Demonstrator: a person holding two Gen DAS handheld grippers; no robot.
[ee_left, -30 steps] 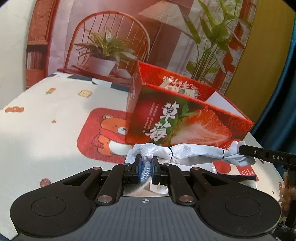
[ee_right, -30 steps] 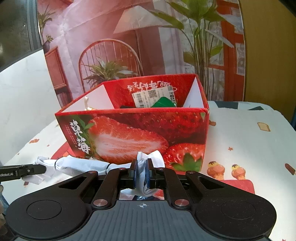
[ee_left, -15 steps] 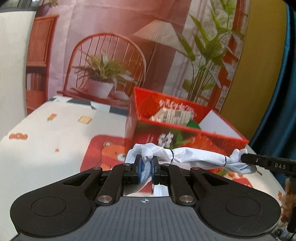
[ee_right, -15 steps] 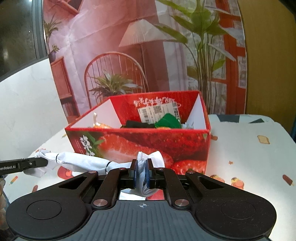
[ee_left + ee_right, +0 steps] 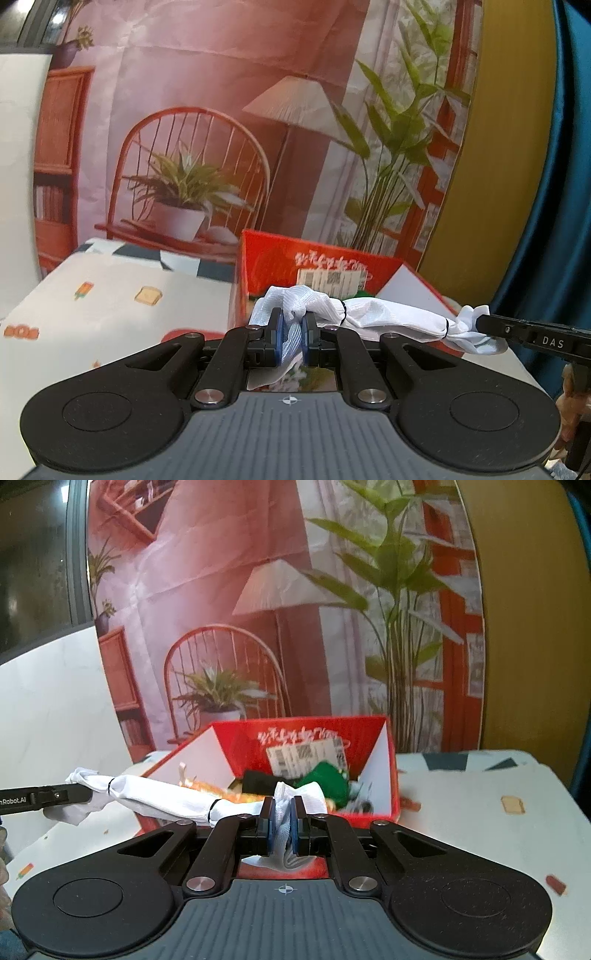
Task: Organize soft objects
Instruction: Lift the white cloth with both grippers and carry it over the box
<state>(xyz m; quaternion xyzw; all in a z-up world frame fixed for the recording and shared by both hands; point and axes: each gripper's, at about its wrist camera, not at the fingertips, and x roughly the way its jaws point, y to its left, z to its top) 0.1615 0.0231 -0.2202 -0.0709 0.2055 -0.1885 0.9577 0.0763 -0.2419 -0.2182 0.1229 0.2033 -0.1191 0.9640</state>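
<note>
white cloth roll (image 5: 388,317) stretched sideways, tools (image 5: 293,332) (image 5: 283,821) clamping ends

A printed backdrop (image 5: 229,122) of chair, lamp and plants is hung beyond the jaws; a patterned table (image 5: 110,295) is spread below.

A cloth (image 5: 166,797) stretches between both grippers, over the near rim of a box (image 5: 384,760) on the counter (image 5: 480,812).

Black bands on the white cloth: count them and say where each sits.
2. On the white cloth stretched between both grippers, one band sits near the left gripper, the other near the right gripper. Any inside the pinched ends would be hidden.
</note>
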